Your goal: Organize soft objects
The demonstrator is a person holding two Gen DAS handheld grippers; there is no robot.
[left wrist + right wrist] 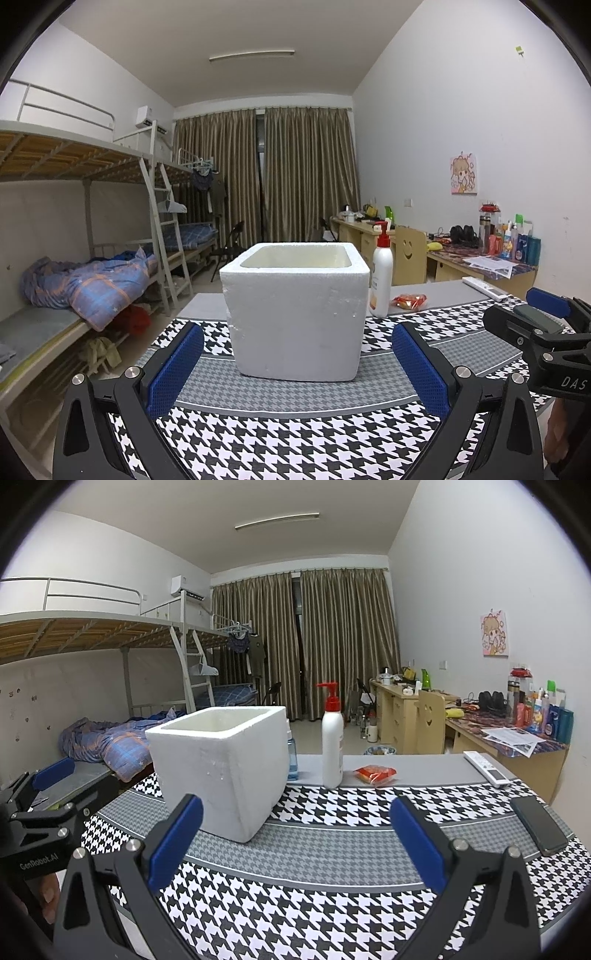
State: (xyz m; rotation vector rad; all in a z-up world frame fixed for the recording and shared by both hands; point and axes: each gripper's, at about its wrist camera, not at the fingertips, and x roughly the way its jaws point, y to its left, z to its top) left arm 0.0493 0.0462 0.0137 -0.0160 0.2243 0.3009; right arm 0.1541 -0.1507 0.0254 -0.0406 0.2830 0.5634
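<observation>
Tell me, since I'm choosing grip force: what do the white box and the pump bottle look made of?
The white box looks like expanded polystyrene foam: matte, beaded surface, thick walls, small dents. The pump bottle looks like smooth, slightly glossy white plastic, with a red plastic pump.

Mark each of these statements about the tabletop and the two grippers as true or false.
1. The foam box has no lid on it. True.
2. The left gripper grips the foam box. False: its jaws are open and hold nothing.
3. The pump bottle stands upright beside the box. True.
4. The red packet lies inside the box. False: it lies on the table beyond the patterned cloth.
5. The right gripper is open and empty. True.
</observation>
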